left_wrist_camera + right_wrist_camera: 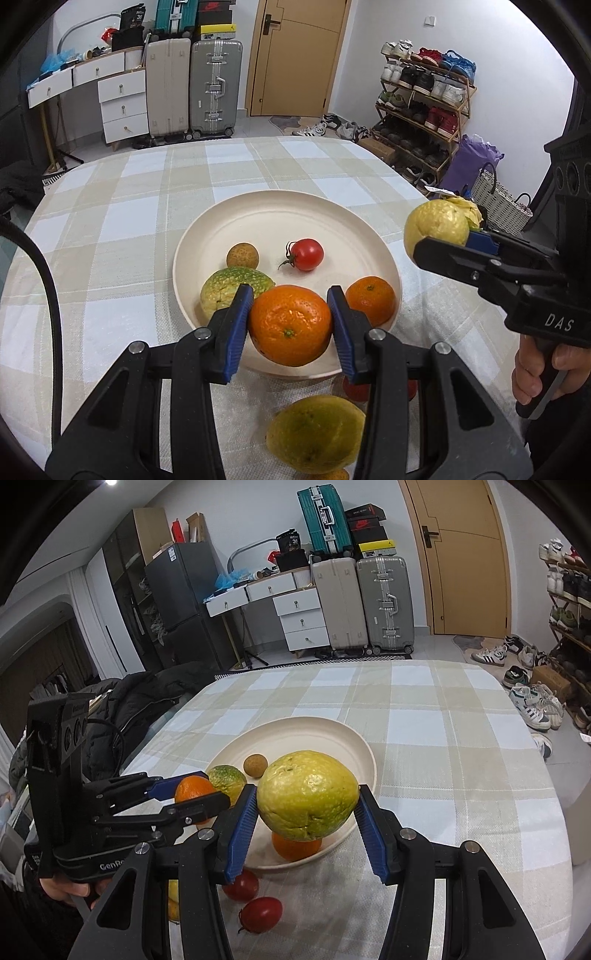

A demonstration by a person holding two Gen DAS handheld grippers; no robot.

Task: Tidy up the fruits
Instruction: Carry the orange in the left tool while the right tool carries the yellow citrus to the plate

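A cream plate (229, 225) (325, 734) sits on the checked tablecloth. On it lie a small brown fruit (242, 255), a red tomato (304, 254), a green-yellow bumpy fruit (225, 288) and a small orange (370, 300). My left gripper (290, 325) is shut on a large orange (290, 325) over the plate's near rim. My right gripper (306, 819) is shut on a yellow-green guava (307, 794) held above the plate's right side; the guava also shows in the left wrist view (436, 225).
Off the plate near the front edge lie a yellow-green mango (314, 432) and two red tomatoes (242, 884) (260, 914). A dark jacket (147, 698) lies beyond the table's left side. Suitcases, drawers and a shoe rack stand beyond.
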